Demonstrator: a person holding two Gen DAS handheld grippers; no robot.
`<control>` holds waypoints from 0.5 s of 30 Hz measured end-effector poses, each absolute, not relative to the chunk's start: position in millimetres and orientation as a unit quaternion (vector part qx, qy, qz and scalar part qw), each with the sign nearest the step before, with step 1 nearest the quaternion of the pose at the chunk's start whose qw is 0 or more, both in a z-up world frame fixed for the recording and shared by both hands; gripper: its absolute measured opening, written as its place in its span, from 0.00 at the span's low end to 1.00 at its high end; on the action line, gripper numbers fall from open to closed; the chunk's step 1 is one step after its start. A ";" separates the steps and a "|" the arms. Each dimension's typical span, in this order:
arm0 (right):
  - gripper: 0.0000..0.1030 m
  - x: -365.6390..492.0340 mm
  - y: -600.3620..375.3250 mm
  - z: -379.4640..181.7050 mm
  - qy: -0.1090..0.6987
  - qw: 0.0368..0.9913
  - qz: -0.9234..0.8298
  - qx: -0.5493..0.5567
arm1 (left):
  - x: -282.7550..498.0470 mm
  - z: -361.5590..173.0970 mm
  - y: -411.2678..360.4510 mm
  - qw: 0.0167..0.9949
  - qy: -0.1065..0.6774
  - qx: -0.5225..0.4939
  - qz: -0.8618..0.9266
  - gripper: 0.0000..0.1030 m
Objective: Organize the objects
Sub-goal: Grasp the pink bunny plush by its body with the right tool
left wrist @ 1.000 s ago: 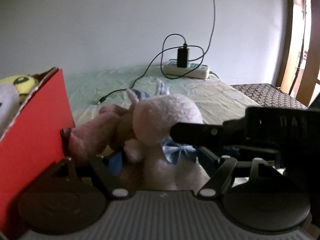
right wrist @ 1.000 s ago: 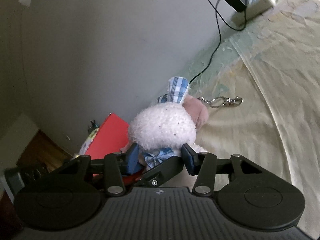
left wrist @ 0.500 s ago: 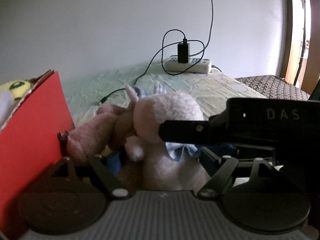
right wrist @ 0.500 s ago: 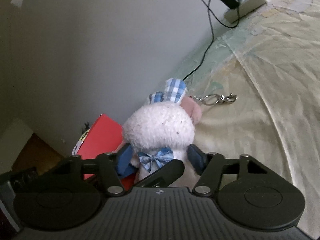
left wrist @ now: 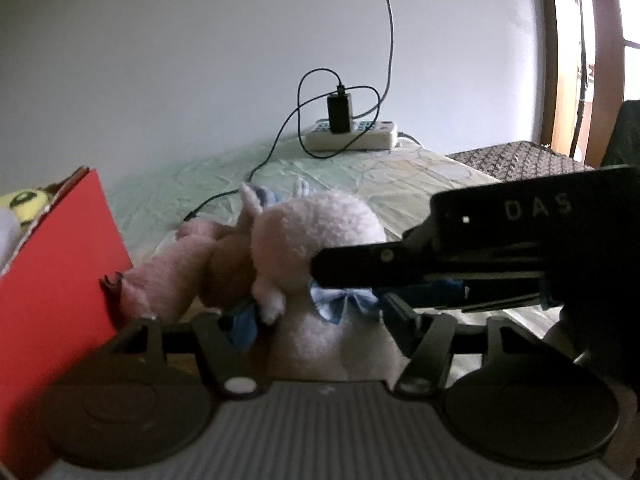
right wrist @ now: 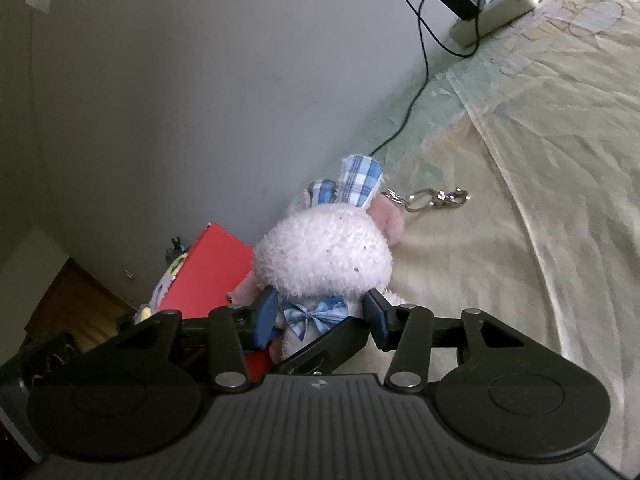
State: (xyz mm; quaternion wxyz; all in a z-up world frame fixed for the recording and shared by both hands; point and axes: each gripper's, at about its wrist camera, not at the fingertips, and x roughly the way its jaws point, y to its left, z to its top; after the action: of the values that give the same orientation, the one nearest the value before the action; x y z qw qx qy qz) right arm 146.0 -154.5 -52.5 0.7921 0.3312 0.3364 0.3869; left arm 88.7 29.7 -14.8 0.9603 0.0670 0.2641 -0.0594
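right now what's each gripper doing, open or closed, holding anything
Left gripper: jaws wide either side of the plush bunny; grip cannot be told.
Right gripper: closed on the plush bunny at its bow.

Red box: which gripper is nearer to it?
Left. The left gripper sits right beside the red box, flanking the plush bunny; the right gripper reaches in from the bunny's far side.
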 end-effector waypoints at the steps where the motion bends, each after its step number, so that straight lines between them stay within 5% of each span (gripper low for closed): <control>1: 0.46 144.6 -155.2 -51.5 0.336 0.793 0.386 0.330 | 88.6 -14.6 29.5 0.961 0.262 0.068 -0.057 0.70; 6: 0.43 143.0 -156.5 -50.1 0.333 0.800 0.380 0.324 | 88.0 -13.0 32.3 0.964 0.253 0.064 -0.043 0.89; 8: 0.55 144.0 -152.7 -51.1 0.332 0.807 0.370 0.319 | 89.0 -13.7 31.4 0.965 0.252 0.067 -0.039 0.93; 10: 0.70 146.6 -147.2 -54.1 0.330 0.814 0.359 0.316 | 93.2 -15.4 31.0 0.963 0.259 0.068 -0.036 0.93; 15: 0.66 148.1 -140.2 -56.9 0.331 0.811 0.370 0.311 | 106.2 -20.4 35.3 0.955 0.290 0.055 -0.037 0.89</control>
State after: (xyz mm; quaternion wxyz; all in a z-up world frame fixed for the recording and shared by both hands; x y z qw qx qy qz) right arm 148.1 -140.2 -56.9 0.8106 0.3105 0.3306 0.3703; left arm 106.2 35.3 -20.4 0.9547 0.0548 0.2901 -0.0374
